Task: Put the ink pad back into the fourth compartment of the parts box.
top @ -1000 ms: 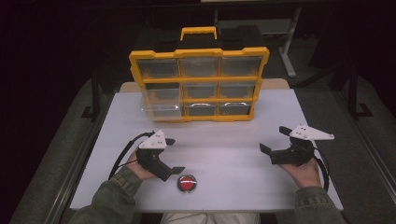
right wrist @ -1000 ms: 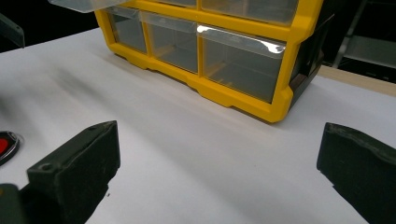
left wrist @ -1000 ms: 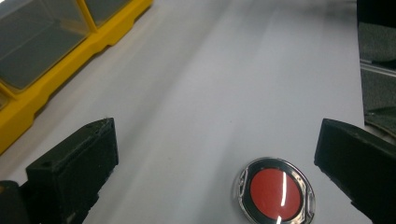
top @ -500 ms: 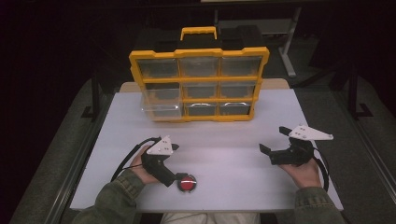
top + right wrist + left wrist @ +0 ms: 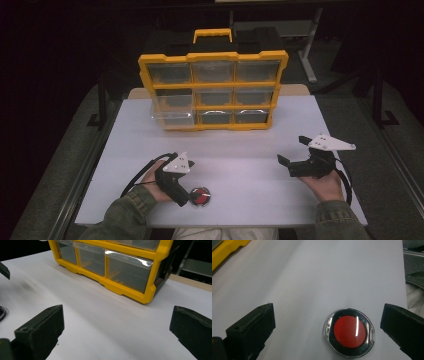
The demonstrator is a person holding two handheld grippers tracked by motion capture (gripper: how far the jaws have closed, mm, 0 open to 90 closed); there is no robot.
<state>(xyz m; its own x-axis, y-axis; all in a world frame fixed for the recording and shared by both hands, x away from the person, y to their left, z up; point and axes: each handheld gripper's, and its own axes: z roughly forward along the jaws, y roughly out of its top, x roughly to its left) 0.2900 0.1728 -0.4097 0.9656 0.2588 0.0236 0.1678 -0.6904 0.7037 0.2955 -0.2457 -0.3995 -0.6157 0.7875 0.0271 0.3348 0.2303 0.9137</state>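
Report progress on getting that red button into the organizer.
Done: one drawer on the organizer's left side is pulled out. In hand: the open left gripper is at the red button, jaws either side, not closed. Left: grasp, carry, drop it in. The right gripper hangs open, holding nothing.

both forearms come in from the bottom edge in olive sleeves. left hand [image 5: 152, 181] grips the left gripper [image 5: 187, 199] low near the front edge of the table, jaws angled down & toward the person's right, spread wide apart w/ a round red button between them. right hand [image 5: 327, 184] holds the right gripper [image 5: 294, 152] well apart on the other side, pointing left-fwd, jaws also wide apart, nothing between them.
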